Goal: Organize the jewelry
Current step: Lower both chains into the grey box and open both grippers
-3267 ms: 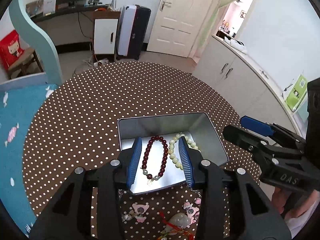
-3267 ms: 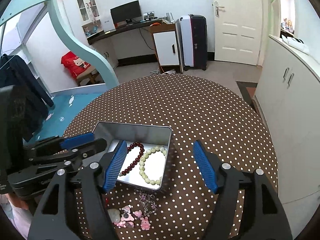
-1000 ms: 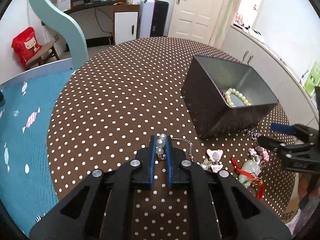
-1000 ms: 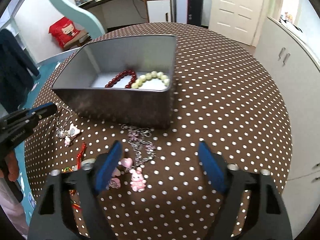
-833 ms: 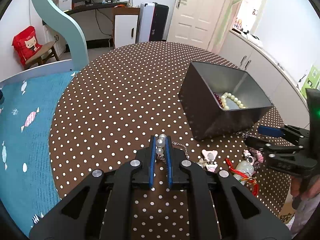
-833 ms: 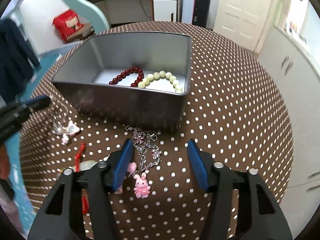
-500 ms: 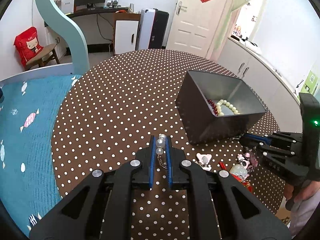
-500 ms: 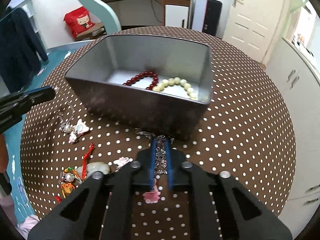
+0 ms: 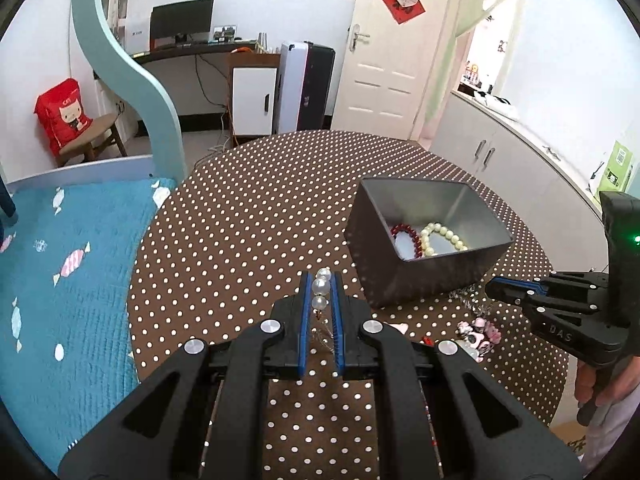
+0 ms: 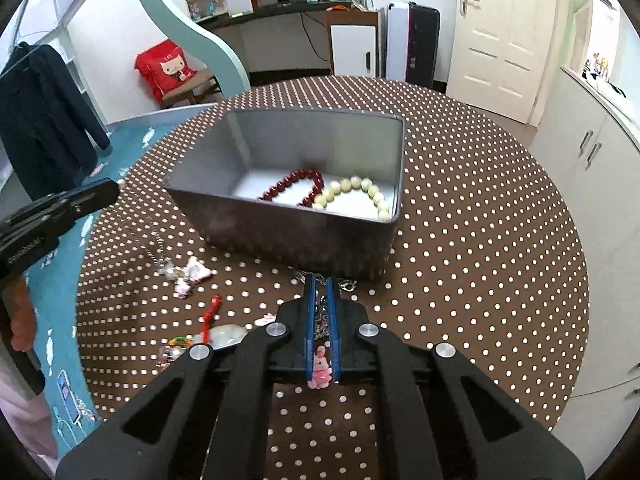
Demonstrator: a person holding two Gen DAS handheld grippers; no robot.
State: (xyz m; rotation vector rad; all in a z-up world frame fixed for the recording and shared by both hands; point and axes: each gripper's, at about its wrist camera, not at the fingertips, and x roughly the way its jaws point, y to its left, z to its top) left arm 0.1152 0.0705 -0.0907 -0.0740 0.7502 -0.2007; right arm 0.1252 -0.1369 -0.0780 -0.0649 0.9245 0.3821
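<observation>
Right wrist view: right gripper [image 10: 321, 286] pinches the limp, tangle-prone silver chain [image 10: 320, 320] beside the tin [image 10: 280, 224]; left gripper [image 9: 321, 280] clamps slippery pearl beads [image 9: 321, 286].

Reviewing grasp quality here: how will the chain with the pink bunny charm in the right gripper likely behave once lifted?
Probably floppy: the chain is thin links bunched between the right gripper jaws. The pink bunny charm hangs below, so it may swing. Its tail near the metal box could drag.

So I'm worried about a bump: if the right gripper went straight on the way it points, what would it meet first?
Most likely the near dark wall of the grey metal box. The right gripper, shut on a silver chain with a pink bunny charm, points at it; depth is unclear, so it might meet the brown polka-dot tablecloth first.
</observation>
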